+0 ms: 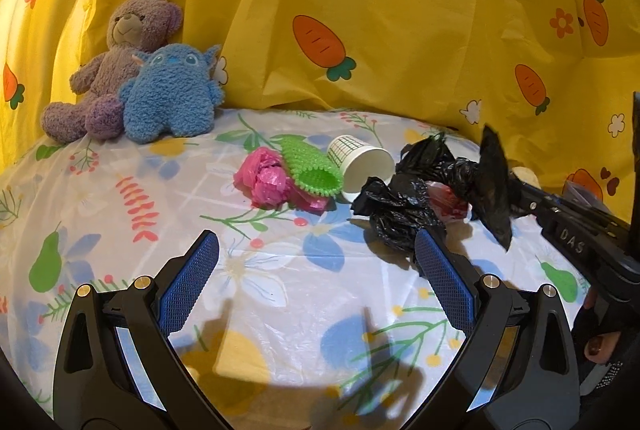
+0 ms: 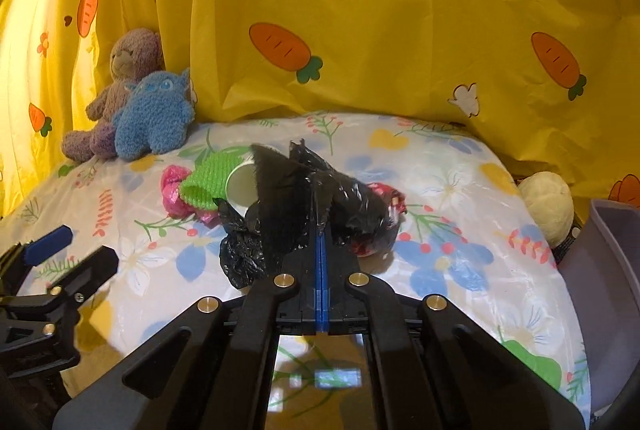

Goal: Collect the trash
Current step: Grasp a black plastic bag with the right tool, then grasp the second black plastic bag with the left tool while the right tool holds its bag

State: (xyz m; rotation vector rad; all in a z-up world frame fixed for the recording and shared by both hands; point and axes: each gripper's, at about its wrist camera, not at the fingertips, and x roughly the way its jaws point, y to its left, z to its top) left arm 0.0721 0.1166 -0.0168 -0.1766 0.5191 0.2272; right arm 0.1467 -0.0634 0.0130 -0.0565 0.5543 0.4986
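Lying crumpled on the floral worktop [image 1: 100, 213], a glossy black plastic bag [image 2: 280, 197] is seen near the middle, with a red-and-white wrapper [image 2: 380, 195] tucked among its folds. One flap of the bag is pinched by the right claw [image 2: 320, 226], whose blue pads are pressed together on the film. The left claw [image 1: 320, 262] is held spread above bare cloth, nothing between its pads. Just beside the bag a white paper cup [image 1: 362, 165] is tipped on its side, apparently empty, touching a spiky green sleeve [image 1: 310, 169] and a pink bag [image 1: 266, 179]. Only the right wrist view shows a grey bin [image 2: 608, 270] at the worktop's edge; its contents cannot be told
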